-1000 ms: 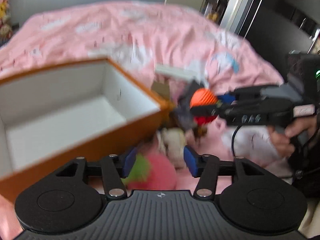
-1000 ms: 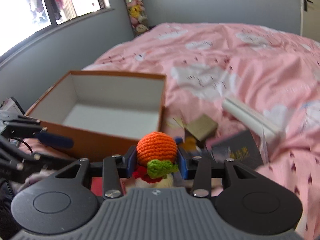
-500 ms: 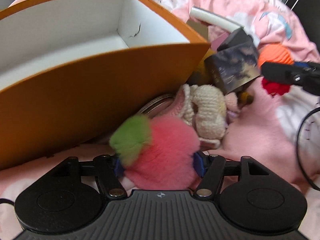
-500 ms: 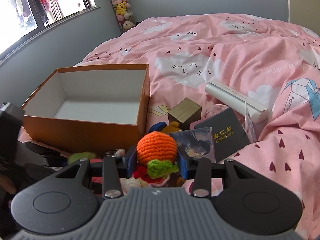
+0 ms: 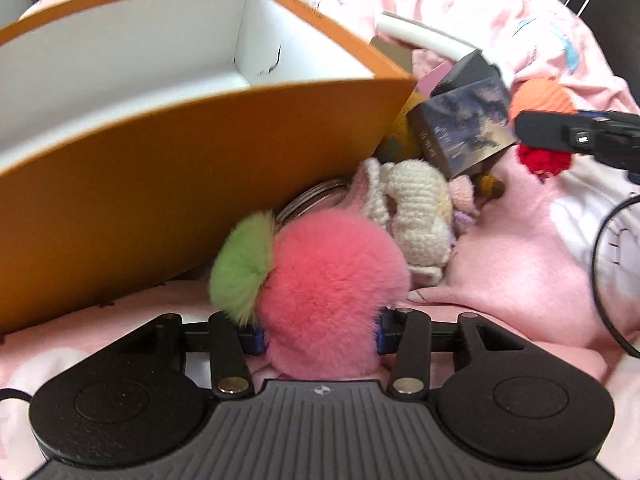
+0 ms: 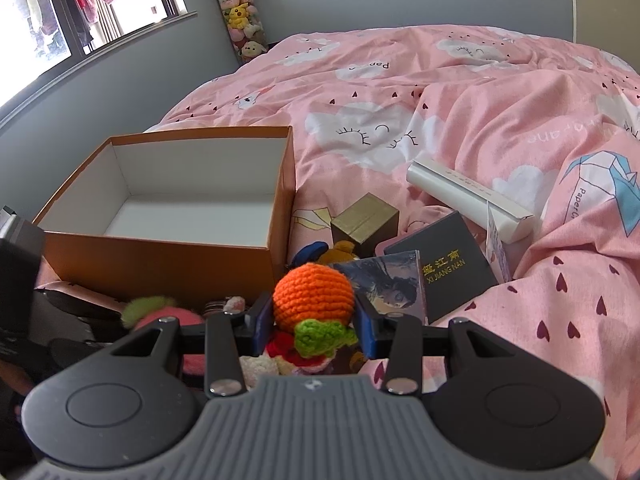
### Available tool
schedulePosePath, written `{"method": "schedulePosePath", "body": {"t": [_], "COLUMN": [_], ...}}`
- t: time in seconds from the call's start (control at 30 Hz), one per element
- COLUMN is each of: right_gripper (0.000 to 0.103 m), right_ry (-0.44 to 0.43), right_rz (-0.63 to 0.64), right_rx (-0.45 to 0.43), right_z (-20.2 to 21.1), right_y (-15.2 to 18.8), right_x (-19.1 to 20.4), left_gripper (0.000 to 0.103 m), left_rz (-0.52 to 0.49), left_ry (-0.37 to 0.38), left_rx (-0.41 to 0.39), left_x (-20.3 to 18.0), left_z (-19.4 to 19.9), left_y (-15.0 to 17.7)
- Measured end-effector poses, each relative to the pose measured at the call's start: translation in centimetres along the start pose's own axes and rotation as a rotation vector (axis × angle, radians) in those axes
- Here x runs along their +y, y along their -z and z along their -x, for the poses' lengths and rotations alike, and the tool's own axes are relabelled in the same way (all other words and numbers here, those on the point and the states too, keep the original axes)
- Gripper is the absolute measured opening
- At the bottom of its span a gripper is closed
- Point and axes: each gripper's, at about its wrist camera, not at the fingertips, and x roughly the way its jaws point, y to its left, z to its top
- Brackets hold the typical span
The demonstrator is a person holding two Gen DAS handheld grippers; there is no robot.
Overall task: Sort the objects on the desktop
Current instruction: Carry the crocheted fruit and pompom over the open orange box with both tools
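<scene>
— Anything readable? 
— "XI JIANG NAN" in gold under three Chinese characters, on the dark booklet point(image 6: 452, 268). 
— And elsewhere? 
— "Paper", upside down, on the pink duvet point(image 6: 480, 80); "Paper" again beside its printed blue origami crane point(image 6: 608, 184). Small print on the white box point(image 6: 468, 196) illegible.

— What sits between the jaws of the left gripper point(image 5: 318, 334)?

— A pink fluffy pom-pom point(image 5: 332, 288) with a green tuft point(image 5: 242, 262) on its left side. The blue pads are pressed into the fur on both sides.

— And ahead of the jaws?

— To the left, the orange box point(image 5: 192, 168), its white inside bare. Straight ahead, just beyond the pom-pom, a cream crocheted toy point(image 5: 416, 208), with a metal ring point(image 5: 308, 202) beside it against the box wall.

— Farther right?

— A dark picture box point(image 5: 466, 124) is tilted on the pile. Beside it the right gripper point(image 5: 576, 138) grips an orange crocheted ball point(image 5: 540, 98). All lies on the pink bed point(image 5: 516, 264).
</scene>
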Motion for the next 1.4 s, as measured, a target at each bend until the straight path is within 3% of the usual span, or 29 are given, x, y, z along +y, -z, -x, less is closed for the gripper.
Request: {"method": "schedulePosePath", "body": {"t": [0.23, 0.43, 0.6, 0.77, 1.03, 1.4], "right_gripper": [0.045, 0.045, 0.045, 0.045, 0.045, 0.045], "right_ry": [-0.021, -0.104, -0.159, -0.191, -0.200, -0.132], "right_rz": [0.018, 0.042, 0.110, 0.164, 0.205, 0.230], "right_rx": [-0.024, -0.078, -0.113, -0.149, -0.122, 0.013], "right_z": [0.5, 0.9, 0.4, -0.2, -3.6, -8.7], "right_y": [-0.3, -1.8, -3.9, -5.9, -7.7, -6.3], "right_x": [0.4, 1.3, 3.2, 4.9, 6.4, 6.3], "left_gripper": [0.051, 0.051, 0.051, 0.052, 0.051, 0.052], "left_rz": [0.000, 0.031, 0.062, 0.116, 0.204, 0.250], "left_ry": [0.043, 0.103, 0.085, 0.037, -0.017, 0.017], "left_rx": [-0.088, -0.244, -0.368, -0.420, -0.405, -0.302], "left_x": [1.1, 1.4, 1.2, 1.8, 5.2, 6.5], "left_z": [5.3, 10.4, 11.8, 12.0, 9.4, 5.5], "left_y": [0.3, -1.7, -3.6, -5.3, -7.0, -7.0]}}
